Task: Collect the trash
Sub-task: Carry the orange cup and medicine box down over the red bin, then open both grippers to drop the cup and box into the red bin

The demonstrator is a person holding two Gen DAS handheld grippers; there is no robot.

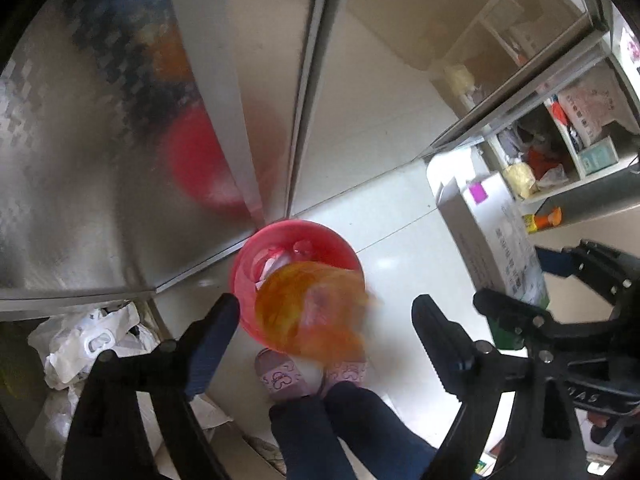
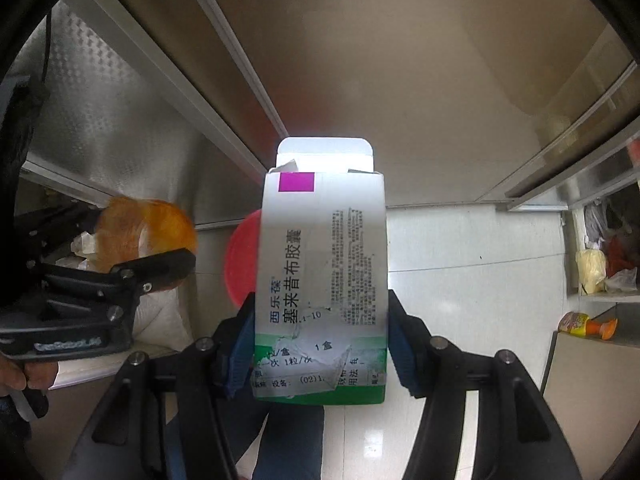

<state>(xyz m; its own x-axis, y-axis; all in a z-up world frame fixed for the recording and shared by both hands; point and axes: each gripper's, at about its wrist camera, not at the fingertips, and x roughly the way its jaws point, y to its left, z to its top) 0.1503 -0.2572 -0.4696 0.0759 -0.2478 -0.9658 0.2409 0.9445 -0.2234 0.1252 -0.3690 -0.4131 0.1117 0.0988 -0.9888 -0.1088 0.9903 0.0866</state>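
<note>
Left wrist view first: our left gripper (image 1: 326, 320) stands with its fingers spread wide and pointing down, nothing pressed between the pads. Between and below them an orange translucent wrapper (image 1: 310, 312) shows blurred and free of both fingers, right over the mouth of the red bin (image 1: 248, 264) on the floor. We judge that it is dropping in, though the blur keeps us from telling whether it has reached the white scraps already in the bin. Slippered feet (image 1: 280, 378) stand just beside the bin.

On the right wrist view, our right gripper (image 2: 322, 348) pinches a white and green medicine box (image 2: 324, 264) by its lower end, both pads pressed on its sides, the torn top flap pointing down toward the floor. The bin's red rim (image 2: 240, 264) peeks out just left of the box, partly hidden behind it.

So the step in hand is disposal: one piece released, the box next. We judge that the next move calls for bringing the box over the bin's mouth, clear of the left gripper, then spreading the right fingers.
</note>
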